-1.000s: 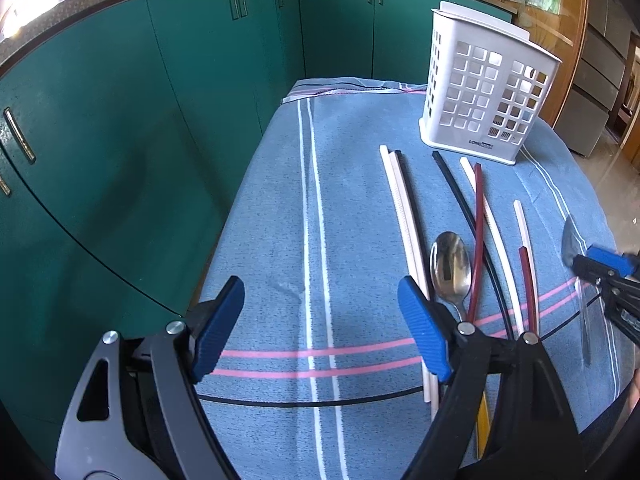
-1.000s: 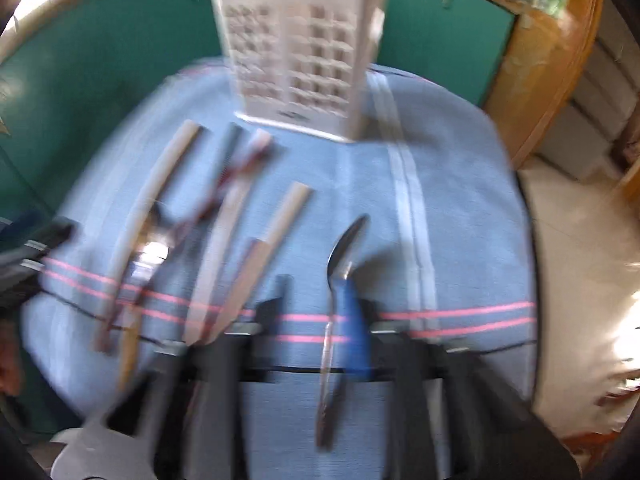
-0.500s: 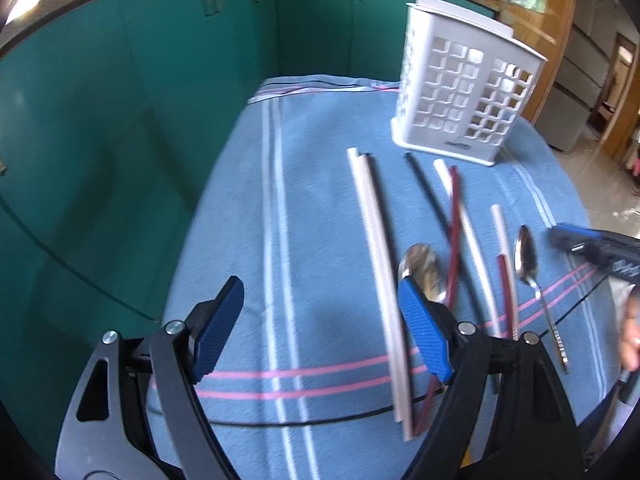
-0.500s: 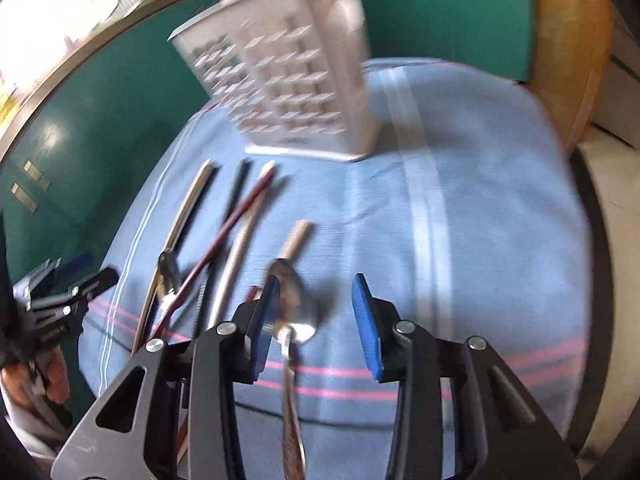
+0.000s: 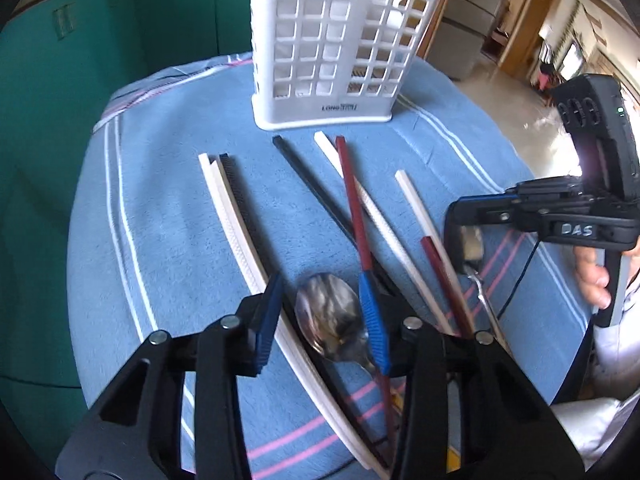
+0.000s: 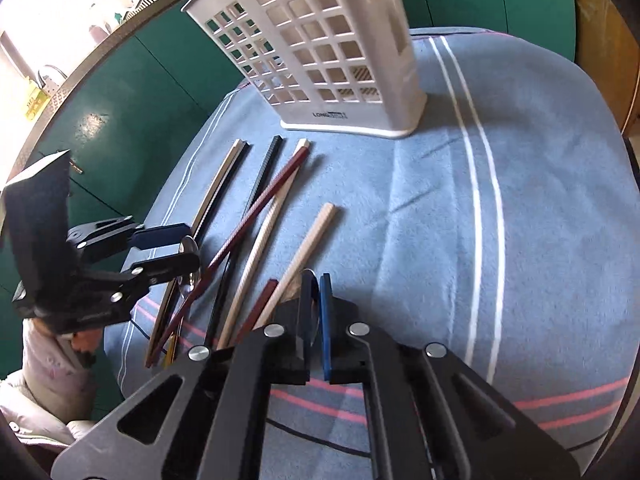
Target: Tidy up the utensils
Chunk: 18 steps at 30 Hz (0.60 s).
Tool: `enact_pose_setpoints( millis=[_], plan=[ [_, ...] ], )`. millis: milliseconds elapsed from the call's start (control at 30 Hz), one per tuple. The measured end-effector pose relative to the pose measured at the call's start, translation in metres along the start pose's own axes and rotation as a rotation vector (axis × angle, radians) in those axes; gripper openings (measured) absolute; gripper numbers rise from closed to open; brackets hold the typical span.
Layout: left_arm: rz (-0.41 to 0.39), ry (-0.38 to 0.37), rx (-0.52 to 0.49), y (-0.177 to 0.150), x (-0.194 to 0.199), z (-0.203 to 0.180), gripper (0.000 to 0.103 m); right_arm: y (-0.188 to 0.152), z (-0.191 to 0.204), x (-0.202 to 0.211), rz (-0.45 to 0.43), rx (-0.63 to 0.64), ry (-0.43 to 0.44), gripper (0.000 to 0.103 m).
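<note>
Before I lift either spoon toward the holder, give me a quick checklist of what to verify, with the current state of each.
1. Right claw clamped on its spoon: ok, pads pinch the bowl.
2. Left claw gripping the other spoon: not ok, jaws are closing around the bowl but not yet pressing it.
3. Left claw clear of the chopsticks: not ok, the dark red chopstick runs under its right finger.
4. Holder upright on the cloth: ok.
5. Holder compartments free: cannot tell, top opening is out of view.
</note>
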State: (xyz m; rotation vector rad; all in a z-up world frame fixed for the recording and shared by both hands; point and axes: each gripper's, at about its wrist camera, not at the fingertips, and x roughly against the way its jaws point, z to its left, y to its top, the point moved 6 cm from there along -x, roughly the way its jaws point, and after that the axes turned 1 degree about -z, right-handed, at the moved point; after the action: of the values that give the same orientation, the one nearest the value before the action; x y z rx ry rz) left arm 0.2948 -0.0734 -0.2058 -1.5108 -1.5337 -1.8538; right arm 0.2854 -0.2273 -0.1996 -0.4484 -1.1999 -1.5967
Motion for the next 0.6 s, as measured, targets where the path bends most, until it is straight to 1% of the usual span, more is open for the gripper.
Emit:
enact_pose_setpoints(
  millis=[100, 133, 200, 300, 367, 433, 467, 500, 533, 600],
  plan=[
    [0.002, -0.012, -0.016, 0.001, 0.001, 0.002, 0.039, 0.000, -0.003, 0.001, -0.008, -0.019, 0.026, 0.005],
    [0.005, -0.016, -0.017, 0.002, 0.000, 0.003, 0.039, 0.000, -0.002, 0.000, -0.013, -0.028, 0.052, 0.005],
    [0.012, -0.028, -0.026, 0.004, -0.003, 0.005, 0.039, 0.001, -0.003, -0.001, -0.017, -0.036, 0.076, 0.006],
    [0.024, -0.072, -0.038, 0.002, 0.003, 0.002, 0.038, -0.001, -0.005, 0.000, -0.009, -0.037, 0.080, 0.011],
    [0.026, -0.099, -0.039, 0.000, 0.007, 0.000, 0.032, -0.002, -0.003, -0.001, -0.007, -0.031, 0.084, 0.013],
    [0.027, -0.114, -0.033, 0.001, 0.007, 0.001, 0.022, -0.004, -0.002, -0.002, 0.000, -0.022, 0.076, 0.013],
    [0.029, -0.118, -0.024, 0.000, 0.009, 0.002, 0.012, -0.005, -0.001, -0.003, 0.001, -0.015, 0.068, 0.013],
    [0.036, -0.121, -0.010, 0.000, 0.008, 0.004, 0.008, -0.005, 0.001, -0.004, 0.002, -0.010, 0.064, 0.012],
    [0.036, -0.129, 0.000, 0.000, 0.009, 0.005, 0.008, -0.005, 0.002, -0.003, 0.000, -0.006, 0.061, 0.011],
    [0.030, -0.137, 0.008, -0.001, 0.011, 0.007, 0.005, -0.004, 0.004, -0.001, -0.009, -0.003, 0.064, 0.004]
  ],
)
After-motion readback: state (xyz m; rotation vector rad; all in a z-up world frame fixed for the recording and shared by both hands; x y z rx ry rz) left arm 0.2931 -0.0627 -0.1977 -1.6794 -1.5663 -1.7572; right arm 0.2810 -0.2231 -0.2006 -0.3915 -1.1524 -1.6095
